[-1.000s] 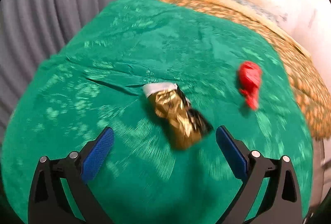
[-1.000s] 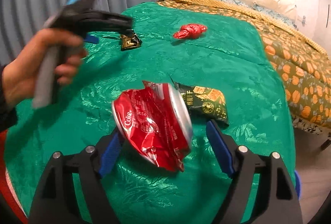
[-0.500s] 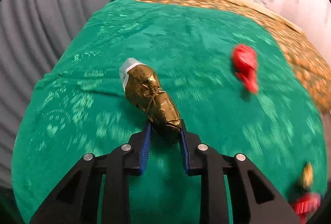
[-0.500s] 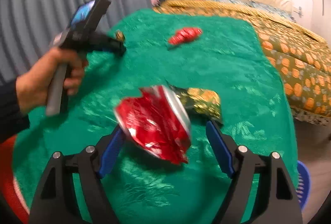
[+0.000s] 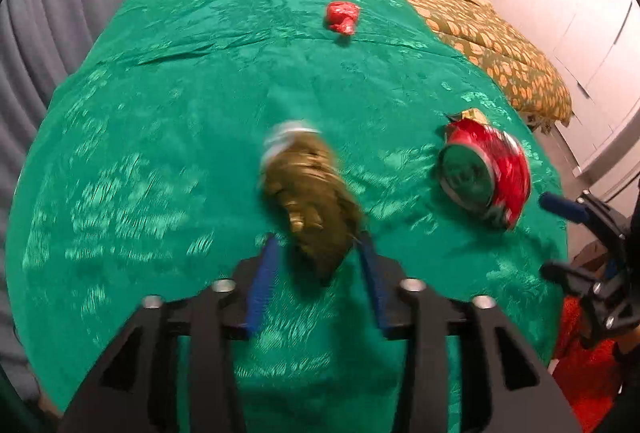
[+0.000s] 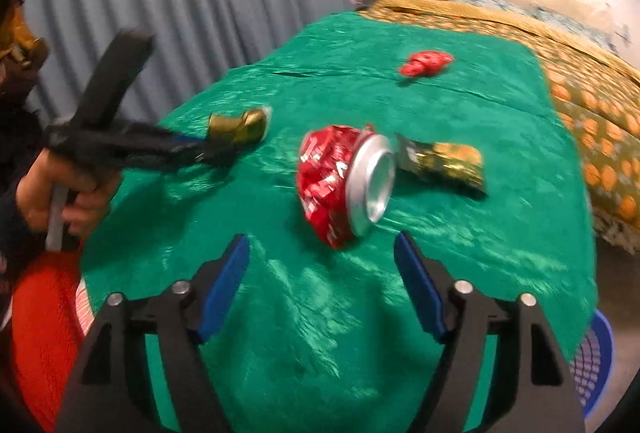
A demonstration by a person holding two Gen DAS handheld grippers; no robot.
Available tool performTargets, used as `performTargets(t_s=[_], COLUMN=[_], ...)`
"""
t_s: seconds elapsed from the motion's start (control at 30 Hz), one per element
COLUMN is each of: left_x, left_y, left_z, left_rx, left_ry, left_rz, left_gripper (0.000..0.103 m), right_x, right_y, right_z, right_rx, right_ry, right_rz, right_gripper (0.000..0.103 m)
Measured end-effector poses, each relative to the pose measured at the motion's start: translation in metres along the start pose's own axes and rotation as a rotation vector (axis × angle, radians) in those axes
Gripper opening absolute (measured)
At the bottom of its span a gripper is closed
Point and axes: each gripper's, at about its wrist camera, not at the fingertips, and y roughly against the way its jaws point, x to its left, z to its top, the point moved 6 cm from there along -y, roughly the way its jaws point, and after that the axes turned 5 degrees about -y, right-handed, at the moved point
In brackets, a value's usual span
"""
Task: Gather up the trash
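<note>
Lifted gold wrapper [image 5: 310,193] pinched in left claw [image 5: 318,261]; right claw [image 6: 322,283] spread behind can [image 6: 344,179]

Your gold wrapper [image 5: 310,201] is smeared by motion blur, its near end hidden between the left fingers [image 5: 262,273]. At four o'clock a blue basket [image 6: 594,361] is cut off by the right view's edge

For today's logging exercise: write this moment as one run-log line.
left claw: shut on gold wrapper | right claw: open, behind crushed can | red wad, snack bag: on green cloth
</note>
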Motion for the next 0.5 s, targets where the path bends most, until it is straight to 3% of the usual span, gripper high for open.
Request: performTargets(t_s=[0.2, 0.37, 0.5], left_x=[0.012, 0.000, -0.009], left_y=[0.015, 0.009, -0.007], left_z=[-0.011, 0.000, 0.009], left_rx=[-0.070, -0.099, -0.075], left_ry=[0.057, 0.037, 0.001], left_rz=[0.017, -0.011, 0.064], left_gripper=[0.077, 0.079, 0.079], right_x=[-0.001, -0.002, 0.000], right_y=[0.002, -0.009, -0.024], right_z=[0.001, 0.020, 0.040], right_rx=[-0.008, -0.004, 0.028], right_ry=[-0.058, -0.144, -0.149], right_rz=[-0.069, -0.097, -0.131], right_gripper=[0.081, 0.082, 0.086])
